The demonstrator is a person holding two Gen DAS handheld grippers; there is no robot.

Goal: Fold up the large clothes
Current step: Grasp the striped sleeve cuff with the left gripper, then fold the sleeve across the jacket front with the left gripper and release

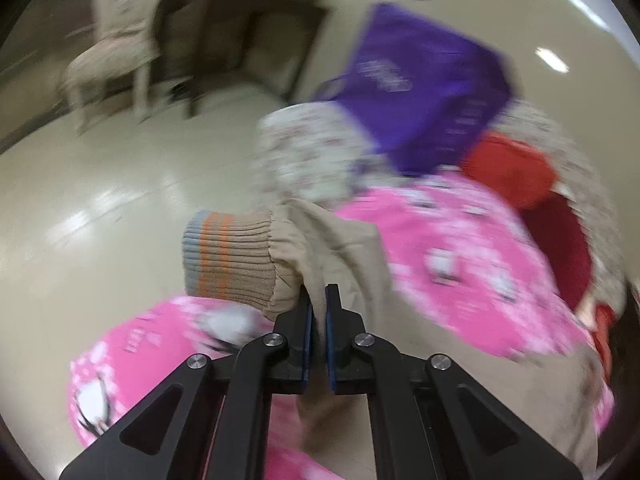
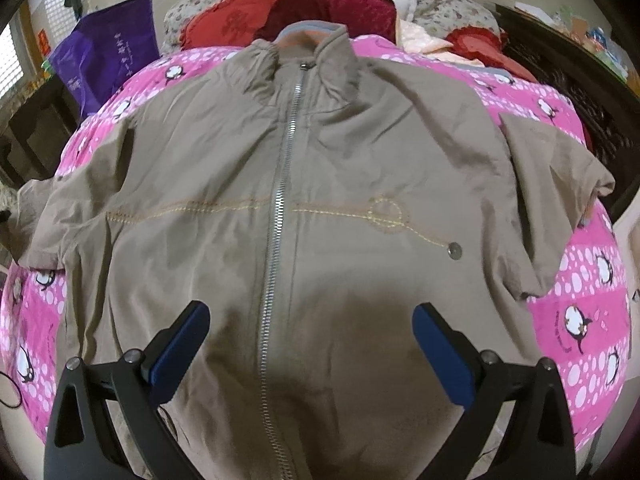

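You are keeping the jacket (image 2: pixel 304 208) lying face up and zipped on the pink quilt (image 2: pixel 592 312), collar at the far end, likely so its sleeves can fold inward. Your right gripper (image 2: pixel 311 344) is hovering spread over the near hem, while your left gripper (image 1: pixel 318 312) is pinching the left sleeve just behind its ribbed cuff (image 1: pixel 228 256), probably to carry it across.

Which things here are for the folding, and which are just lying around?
For the folding:
tan zip jacket
its striped knit cuff
left gripper, shut on the sleeve
right gripper, open above the jacket

Just lying about:
purple bag
red cushions
pink penguin blanket
chair
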